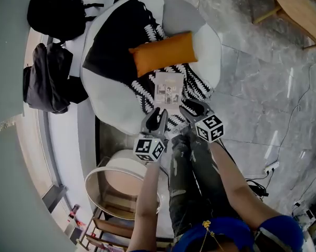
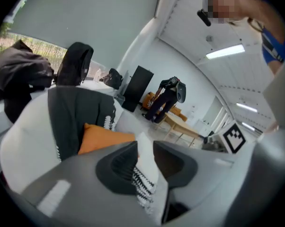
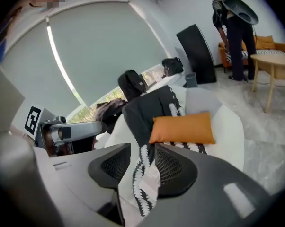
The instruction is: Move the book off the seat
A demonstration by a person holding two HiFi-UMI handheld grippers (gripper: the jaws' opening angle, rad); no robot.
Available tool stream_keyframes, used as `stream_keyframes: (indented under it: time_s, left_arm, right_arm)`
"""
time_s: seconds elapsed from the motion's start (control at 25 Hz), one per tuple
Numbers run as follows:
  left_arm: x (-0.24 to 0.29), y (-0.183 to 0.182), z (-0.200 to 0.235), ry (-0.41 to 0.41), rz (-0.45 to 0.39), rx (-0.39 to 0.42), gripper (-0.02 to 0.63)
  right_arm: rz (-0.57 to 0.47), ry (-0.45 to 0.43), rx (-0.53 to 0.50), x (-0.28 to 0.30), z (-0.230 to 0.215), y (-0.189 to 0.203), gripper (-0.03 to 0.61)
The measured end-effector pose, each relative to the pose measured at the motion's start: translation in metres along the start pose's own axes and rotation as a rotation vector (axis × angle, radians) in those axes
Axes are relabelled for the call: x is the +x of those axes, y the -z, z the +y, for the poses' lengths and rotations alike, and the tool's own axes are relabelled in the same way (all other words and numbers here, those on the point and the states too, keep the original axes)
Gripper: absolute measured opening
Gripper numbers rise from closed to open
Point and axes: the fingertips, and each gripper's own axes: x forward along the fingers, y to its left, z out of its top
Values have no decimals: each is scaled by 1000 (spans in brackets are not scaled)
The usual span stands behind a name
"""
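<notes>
In the head view, the book (image 1: 167, 87) lies flat on the seat of a round white chair (image 1: 111, 101). It rests on a black-and-white patterned blanket (image 1: 197, 85), just below an orange cushion (image 1: 164, 52). My left gripper (image 1: 157, 121) hovers at the book's near left corner, my right gripper (image 1: 195, 109) at its near right corner. Both are open and hold nothing. In the left gripper view the gap of the left gripper (image 2: 145, 157) shows a pale sheet and blanket pattern. In the right gripper view, the right gripper (image 3: 143, 167) frames the blanket (image 3: 143, 188), with the cushion (image 3: 182, 127) beyond.
A black backpack (image 1: 55, 9) and a dark jacket (image 1: 48, 77) lie on the sill left of the chair. A round side table (image 1: 121, 185) stands by my legs. A wooden table (image 1: 299, 9) is at top right, cables (image 1: 263, 185) trail on the floor, and a person (image 3: 237, 32) stands farther off.
</notes>
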Motion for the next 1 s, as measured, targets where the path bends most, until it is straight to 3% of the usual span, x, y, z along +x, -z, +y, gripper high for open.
stream_keyframes:
  time_s: [0.12, 0.24, 0.52, 0.72, 1.0]
  left_arm:
    - [53, 81, 69, -28, 111, -15, 137]
    - [89, 151, 125, -48, 213, -30, 202]
    - [146, 253, 204, -35, 373, 7, 287]
    - [157, 285, 205, 1, 431, 1, 264]
    - [132, 260, 176, -93, 417, 16, 242]
  right_arm:
    - [75, 36, 105, 66, -59, 72, 171]
    - [144, 39, 148, 123, -98, 136, 190]
    - [132, 122, 328, 192, -169, 219, 249]
    - [149, 39, 355, 206, -163, 235, 212]
    - [177, 32, 278, 179, -146, 203, 189]
